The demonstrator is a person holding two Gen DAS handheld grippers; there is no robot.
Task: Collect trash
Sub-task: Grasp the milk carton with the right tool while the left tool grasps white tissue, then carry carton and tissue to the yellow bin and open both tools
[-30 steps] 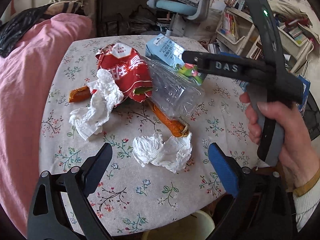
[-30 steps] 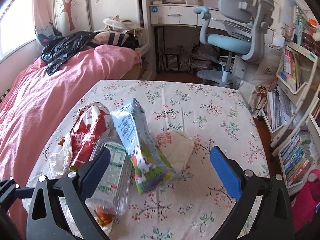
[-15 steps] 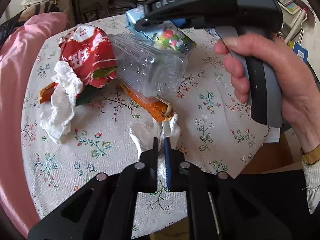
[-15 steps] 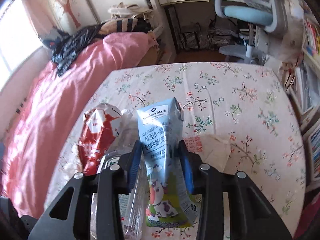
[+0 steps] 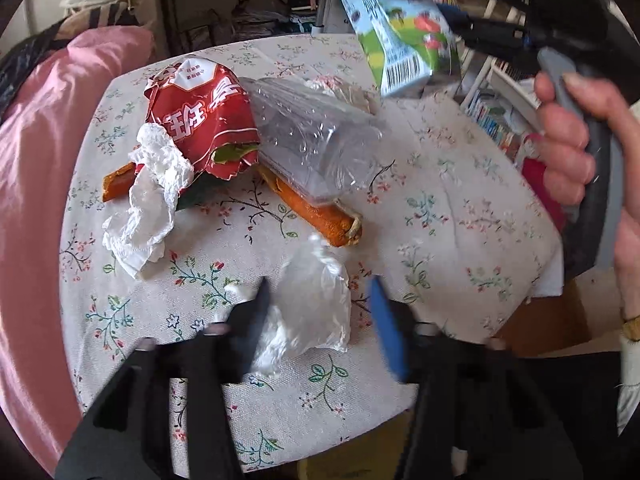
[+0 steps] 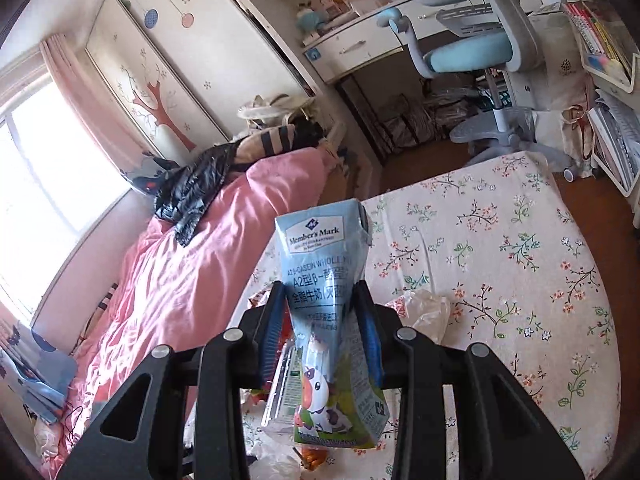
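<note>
My right gripper (image 6: 322, 312) is shut on a blue milk carton (image 6: 326, 300) and holds it in the air above the table; the carton also shows in the left wrist view (image 5: 396, 36). My left gripper (image 5: 320, 312) is open, its fingers on either side of a crumpled white tissue (image 5: 308, 308) on the floral tablecloth (image 5: 440, 208). Behind it lie an orange stick-shaped wrapper (image 5: 316, 212), a clear plastic bottle (image 5: 316, 136), a red snack bag (image 5: 204, 116) and a second white tissue (image 5: 148, 200).
A pink bed (image 6: 188, 272) borders the table on the left. A blue office chair (image 6: 476, 40) and a desk stand beyond the table. Bookshelves (image 6: 612, 60) are on the right. A yellowish bin rim (image 5: 352, 468) shows below the table's front edge.
My right gripper has lifted the milk carton off the table. My left gripper, shut on the tissue half a second ago, has opened; the tissue lies between its fingers.
</note>
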